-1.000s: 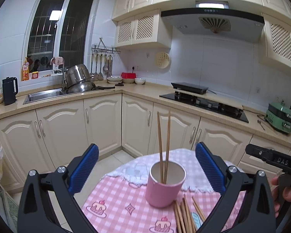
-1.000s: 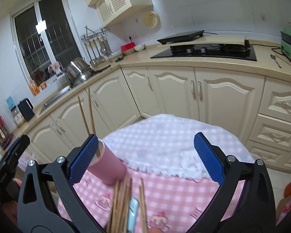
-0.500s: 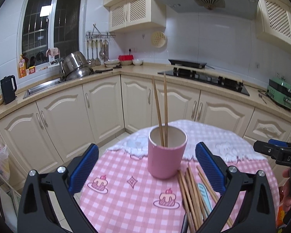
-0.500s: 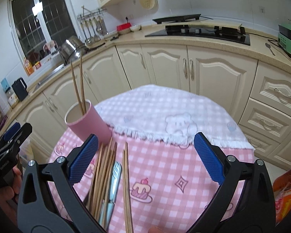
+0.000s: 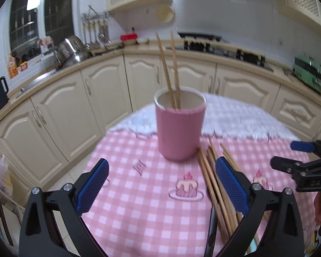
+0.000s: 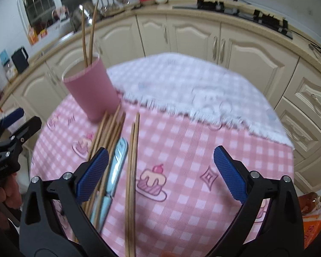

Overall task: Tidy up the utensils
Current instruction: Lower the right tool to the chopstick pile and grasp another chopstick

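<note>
right gripper (image 6: 160, 173): jaws wide, just narrowing, empty, a chopstick pair (image 6: 132, 171) lying between them | left gripper (image 5: 162, 186): wide open, empty, pink cup (image 5: 178, 126) ahead holding two chopsticks (image 5: 170, 68) | chopstick bundle (image 6: 109, 132) and pale-blue utensil (image 6: 115, 167) crowd the right gripper's left finger | pink checked tablecloth (image 6: 182, 150)

The right gripper (image 6: 160, 172) hangs over the pink checked tablecloth (image 6: 203, 150) with its blue pads wide apart, having just closed a little; a pair of chopsticks (image 6: 132, 171) lies loose between them. A bundle of chopsticks (image 6: 109, 132) and what looks like a pale blue utensil (image 6: 116, 165) lie beside the left pad. The pink cup (image 6: 92, 90) behind holds two upright chopsticks (image 6: 88, 27).
</note>
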Available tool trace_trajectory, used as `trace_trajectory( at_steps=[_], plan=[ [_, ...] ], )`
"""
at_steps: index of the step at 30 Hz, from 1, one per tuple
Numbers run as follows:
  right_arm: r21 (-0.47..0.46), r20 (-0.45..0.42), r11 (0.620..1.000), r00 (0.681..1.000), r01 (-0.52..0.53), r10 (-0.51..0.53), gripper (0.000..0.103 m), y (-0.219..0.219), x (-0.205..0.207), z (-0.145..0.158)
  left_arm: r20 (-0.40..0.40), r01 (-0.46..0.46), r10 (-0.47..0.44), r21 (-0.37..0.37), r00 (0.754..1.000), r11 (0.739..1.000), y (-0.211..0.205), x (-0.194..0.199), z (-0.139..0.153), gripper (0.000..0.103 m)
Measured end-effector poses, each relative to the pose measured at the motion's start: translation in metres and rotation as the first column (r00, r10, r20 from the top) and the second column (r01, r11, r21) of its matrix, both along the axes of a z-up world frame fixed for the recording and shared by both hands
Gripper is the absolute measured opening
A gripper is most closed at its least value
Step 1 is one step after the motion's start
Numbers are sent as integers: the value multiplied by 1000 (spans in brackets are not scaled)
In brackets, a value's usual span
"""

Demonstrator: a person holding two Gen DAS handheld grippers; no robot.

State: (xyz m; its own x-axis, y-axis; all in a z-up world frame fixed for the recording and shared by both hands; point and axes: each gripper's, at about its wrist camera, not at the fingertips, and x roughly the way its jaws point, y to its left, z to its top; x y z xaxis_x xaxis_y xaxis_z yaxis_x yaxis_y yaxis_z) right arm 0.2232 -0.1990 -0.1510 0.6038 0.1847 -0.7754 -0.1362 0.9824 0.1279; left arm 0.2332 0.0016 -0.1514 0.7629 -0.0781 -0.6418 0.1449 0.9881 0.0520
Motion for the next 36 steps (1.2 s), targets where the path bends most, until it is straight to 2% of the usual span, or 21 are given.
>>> trace_trajectory(
  at_steps=[3,7,12,17,19,21,24,25,29,33,36],
  plan=[
    [-9,-40,1000,999,-28,27,79,6,2,-13,-56,19,-18,16,998,1000,-7,4,-17,98],
    [-15,-63,999,997,-47,46,74,10,3,-22,-120,24,-22,16,993,1000,-13,10,-38,97],
    [-21,-91,998,994,-66,64,65,11,6,-31,-158,32,-30,13,987,999,-18,13,-51,97],
    [-14,-105,996,991,-88,86,61,15,9,-36,-184,48,-45,15,982,999,-25,14,-59,96],
    [-24,-111,995,989,-98,95,58,18,10,-38,-197,56,-52,15,979,998,-28,14,-62,86],
    [-37,-118,993,987,-110,105,51,21,13,-42,-216,61,-58,7,975,998,-30,16,-66,78],
    [-49,-115,991,986,-124,117,50,24,14,-41,-225,68,-67,-2,972,998,-31,16,-69,75],
    [-51,-117,991,986,-128,121,49,25,15,-42,-227,72,-70,0,971,997,-31,15,-70,70],
    [-67,-127,985,980,-161,152,39,32,15,-39,-243,86,-89,-22,966,996,-33,16,-73,61],
    [-63,-138,986,980,-153,143,38,31,22,-39,-253,92,-98,-37,962,995,-33,20,-72,50],
    [-65,-148,985,978,-158,147,37,32,22,-40,-261,89,-98,-43,960,995,-30,22,-72,49]
  ],
)
